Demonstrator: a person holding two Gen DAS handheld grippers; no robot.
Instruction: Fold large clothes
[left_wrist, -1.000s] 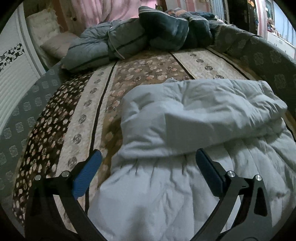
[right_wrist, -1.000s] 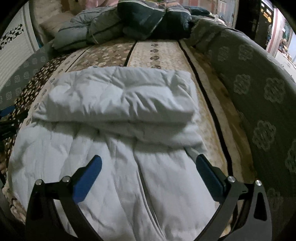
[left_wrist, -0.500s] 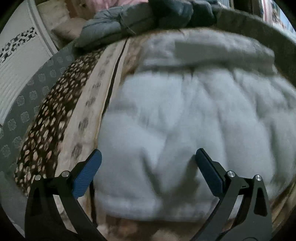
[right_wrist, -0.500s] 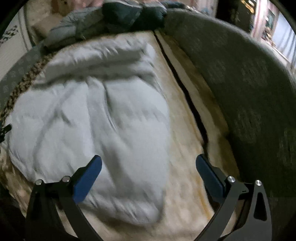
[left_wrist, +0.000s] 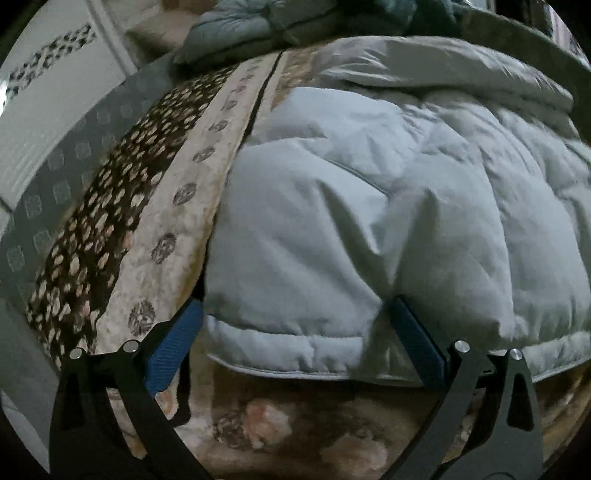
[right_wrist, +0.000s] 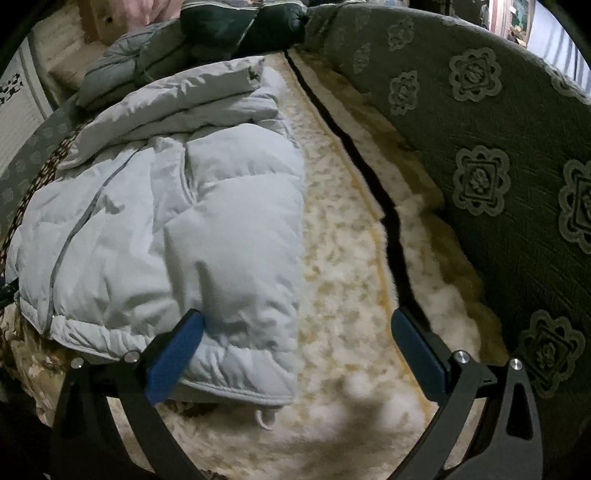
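Observation:
A pale grey-blue puffer jacket (left_wrist: 369, 206) lies on a patterned bed cover, its far part folded back onto itself. It also shows in the right wrist view (right_wrist: 173, 229). My left gripper (left_wrist: 295, 339) is open at the jacket's near left hem corner, with the hem between its blue pads (left_wrist: 173, 343). My right gripper (right_wrist: 295, 347) is open at the near right hem corner. Its left pad (right_wrist: 173, 354) lies against the jacket, and its right pad is over the bed cover. A white drawstring (right_wrist: 264, 419) hangs from the hem.
The patterned bed cover (left_wrist: 122, 206) spreads to the left of the jacket, and its cream part (right_wrist: 343, 258) to the right. A heap of grey and dark bedding (right_wrist: 192, 44) lies at the far end. A padded green side panel (right_wrist: 498, 155) rises on the right.
Both grippers have drawn back and dropped from over the middle of the jacket to its near hem. The jacket has not visibly moved. Both stay open.

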